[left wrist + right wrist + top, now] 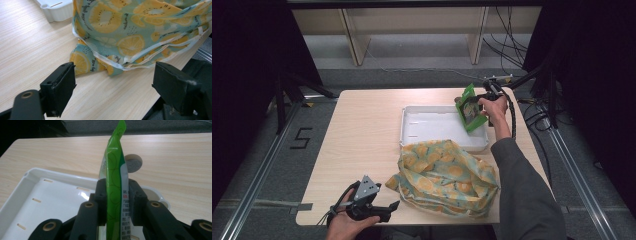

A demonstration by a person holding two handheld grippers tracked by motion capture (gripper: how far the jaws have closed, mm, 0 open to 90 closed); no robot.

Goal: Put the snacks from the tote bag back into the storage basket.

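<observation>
Wooden table (362,145), right gripper (117,192) clamping green packet (113,182) above white tray (432,125), left gripper (113,82) released beside bag (140,30).

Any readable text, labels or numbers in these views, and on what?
"5": black mark on the floor left of the table.
Script lettering on the fruit-print bag: too warped to read.
Small print on the green packet in the right claw: too small to read.
</observation>
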